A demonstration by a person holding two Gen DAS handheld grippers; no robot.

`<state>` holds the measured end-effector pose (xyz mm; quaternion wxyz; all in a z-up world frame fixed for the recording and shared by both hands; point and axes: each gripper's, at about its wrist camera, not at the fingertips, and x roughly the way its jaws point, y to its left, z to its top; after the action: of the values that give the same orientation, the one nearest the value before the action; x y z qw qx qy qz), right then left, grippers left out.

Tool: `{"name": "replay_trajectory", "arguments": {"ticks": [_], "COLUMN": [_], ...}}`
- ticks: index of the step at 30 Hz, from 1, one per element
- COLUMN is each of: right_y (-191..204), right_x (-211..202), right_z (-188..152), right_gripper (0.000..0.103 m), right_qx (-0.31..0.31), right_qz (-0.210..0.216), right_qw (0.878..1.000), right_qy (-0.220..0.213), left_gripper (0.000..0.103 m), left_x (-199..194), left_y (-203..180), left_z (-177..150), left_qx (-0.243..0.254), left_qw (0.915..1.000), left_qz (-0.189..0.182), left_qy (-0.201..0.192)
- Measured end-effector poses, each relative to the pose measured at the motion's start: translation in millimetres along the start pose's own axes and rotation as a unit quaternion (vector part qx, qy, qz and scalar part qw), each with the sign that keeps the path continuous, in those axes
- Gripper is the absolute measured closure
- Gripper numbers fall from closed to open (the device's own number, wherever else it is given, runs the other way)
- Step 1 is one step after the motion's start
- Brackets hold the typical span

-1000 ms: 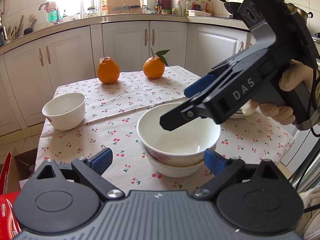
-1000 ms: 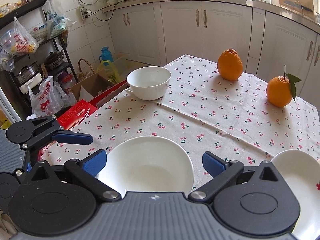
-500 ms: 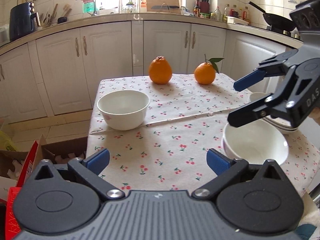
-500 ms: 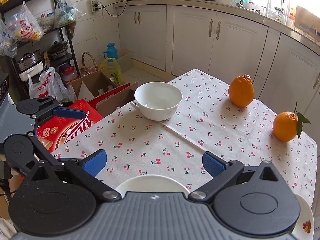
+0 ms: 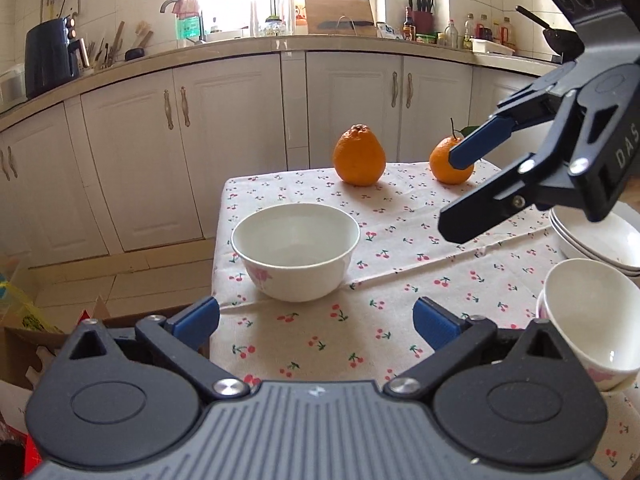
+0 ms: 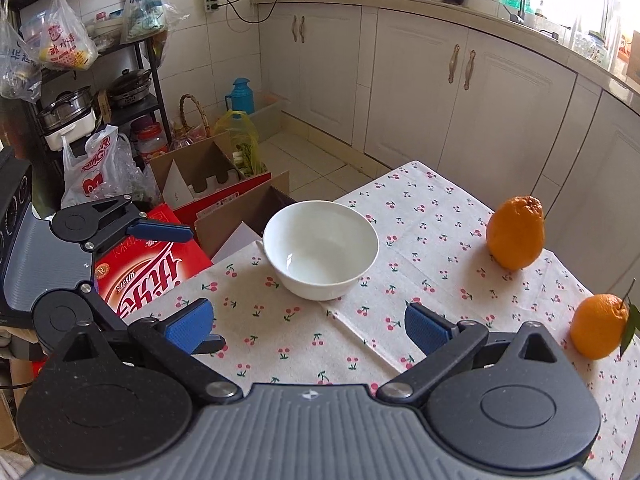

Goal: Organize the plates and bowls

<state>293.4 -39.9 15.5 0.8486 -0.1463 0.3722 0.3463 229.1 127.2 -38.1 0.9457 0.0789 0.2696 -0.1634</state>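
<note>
A lone white bowl [image 5: 296,250] stands near the table's left edge; it also shows in the right wrist view [image 6: 322,254]. My left gripper [image 5: 316,322] is open and empty, just short of this bowl. At the right, two nested white bowls [image 5: 592,320] stand in front of a stack of white plates [image 5: 600,244]. My right gripper [image 5: 456,196] is open and empty, in the air above the table between the oranges and the plates. In its own view [image 6: 308,326] it points at the lone bowl.
Two oranges [image 5: 359,156] [image 5: 452,160] sit at the table's far edge on the cherry-print cloth [image 5: 392,240]. Cardboard boxes and a red carton [image 6: 152,268] stand on the floor by the table's left side. White cabinets [image 5: 224,136] lie beyond.
Both grippers have swung left, away from the nested bowls and toward the lone bowl, which is now closer and central in both views. Both stayed open.
</note>
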Motion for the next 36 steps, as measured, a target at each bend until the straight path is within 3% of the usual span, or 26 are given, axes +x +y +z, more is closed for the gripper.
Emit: {"name": "replay_trajectory", "arguments": {"ticks": [13, 20, 30, 36], "right_y": [-37, -55, -60, -58], "right_x": [77, 111, 129, 131], "right_z": [41, 46, 49, 50], "right_gripper": [0.0, 0.013, 0.026, 0.027], "right_qx": [0.005, 0.034, 0.043, 0.04], "right_qz": [0.042, 0.067, 0.091, 0.092], "right_qw": [0.998, 0.995, 0.993, 0.993], "right_qy": [0.035, 0.06, 0.062, 0.064], "left_gripper": [0.001, 0.003, 0.007, 0.012], "left_x": [57, 75, 83, 83], "left_y": [15, 18, 13, 14], "left_z": [7, 7, 11, 13], "left_qx": [-0.013, -0.009, 0.01, 0.013], "left_qw": [0.9998, 0.9998, 0.9997, 0.9998], "left_qz": [-0.009, -0.01, -0.016, -0.013], "left_qy": [0.013, 0.015, 0.014, 0.012]}}
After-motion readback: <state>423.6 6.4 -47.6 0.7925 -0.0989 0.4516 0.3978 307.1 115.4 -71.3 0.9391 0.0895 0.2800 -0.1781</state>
